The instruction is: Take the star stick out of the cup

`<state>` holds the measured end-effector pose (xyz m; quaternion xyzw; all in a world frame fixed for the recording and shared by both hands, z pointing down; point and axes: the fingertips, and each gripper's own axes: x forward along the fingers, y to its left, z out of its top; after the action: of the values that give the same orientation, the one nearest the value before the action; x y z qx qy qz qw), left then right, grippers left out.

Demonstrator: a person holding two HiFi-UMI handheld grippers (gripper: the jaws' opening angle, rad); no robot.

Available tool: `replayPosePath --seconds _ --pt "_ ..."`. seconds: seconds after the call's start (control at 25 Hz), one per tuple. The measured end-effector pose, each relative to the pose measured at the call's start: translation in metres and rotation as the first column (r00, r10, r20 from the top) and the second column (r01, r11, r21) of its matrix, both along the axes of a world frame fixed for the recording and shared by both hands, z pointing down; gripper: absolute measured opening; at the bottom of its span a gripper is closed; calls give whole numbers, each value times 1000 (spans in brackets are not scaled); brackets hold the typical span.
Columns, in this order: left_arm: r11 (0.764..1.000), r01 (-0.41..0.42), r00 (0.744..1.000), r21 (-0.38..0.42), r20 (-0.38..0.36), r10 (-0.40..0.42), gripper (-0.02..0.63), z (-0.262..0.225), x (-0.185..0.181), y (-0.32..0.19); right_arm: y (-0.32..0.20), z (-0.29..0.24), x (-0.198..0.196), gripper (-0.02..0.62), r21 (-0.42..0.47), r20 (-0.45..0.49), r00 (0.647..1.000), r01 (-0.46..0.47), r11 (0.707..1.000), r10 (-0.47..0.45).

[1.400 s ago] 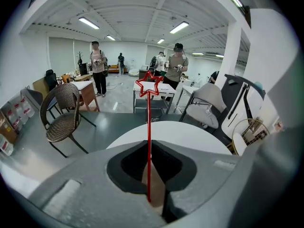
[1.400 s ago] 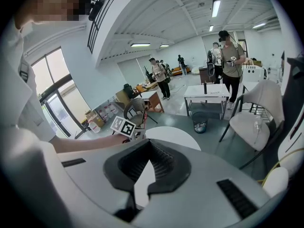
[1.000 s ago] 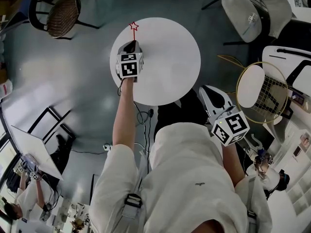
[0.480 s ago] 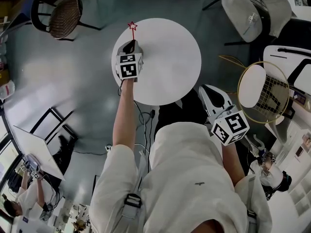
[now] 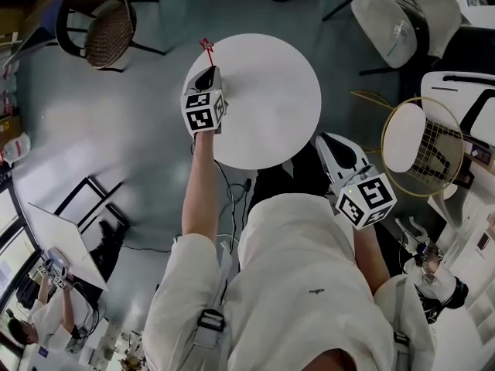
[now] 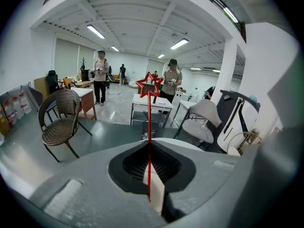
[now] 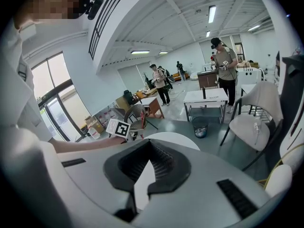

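The star stick is a thin red rod with a red outlined star [image 5: 206,45] on top. My left gripper [image 5: 207,74] is shut on its lower part and holds it over the left rim of the round white table [image 5: 271,91]. In the left gripper view the rod [image 6: 149,127] rises upright from between the closed jaws of the left gripper [image 6: 149,146] to the star [image 6: 149,84]. No cup shows in any view. My right gripper [image 5: 331,144] hangs off the table's near right edge, close to my body. In its own view the right gripper [image 7: 151,144] is shut and empty.
A wicker chair [image 5: 100,22] stands on the floor at the far left, and white chairs [image 5: 402,18] at the far right. A gold wire-frame round stand [image 5: 421,145] sits right of my right gripper. A cable [image 5: 232,192] trails under the table. People [image 6: 100,75] stand further off.
My left gripper, with the star stick in it, has drifted a little to the left, towards the table's rim. The right gripper has stayed where it was.
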<state>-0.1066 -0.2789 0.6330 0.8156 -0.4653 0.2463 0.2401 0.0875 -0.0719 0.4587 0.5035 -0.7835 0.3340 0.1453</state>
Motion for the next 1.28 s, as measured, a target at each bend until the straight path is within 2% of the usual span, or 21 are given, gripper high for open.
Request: replayPosePath --seconds 0.2,0.36,0.68,1.08,1.28 --pt "999 31 997 6 -67 -31 12 -12 -5 5 5 -7 1 8 22 5 1000 -11 1000 11" --pt "999 25 997 45 -70 -21 12 -26 -8 10 7 -11 2 8 39 8 1000 -19 999 19" --pt "992 53 989 112 -143 -37 11 -64 -21 22 7 -27 -11 8 101 11 1000 2 995 -3" --pt "974 77 969 215 -245 -22 12 -139 -21 52 5 -40 -18 8 144 15 998 50 988 -53" --pt "966 101 955 240 -294 -27 12 -171 -26 71 4 -51 -26 8 168 25 997 74 983 -79"
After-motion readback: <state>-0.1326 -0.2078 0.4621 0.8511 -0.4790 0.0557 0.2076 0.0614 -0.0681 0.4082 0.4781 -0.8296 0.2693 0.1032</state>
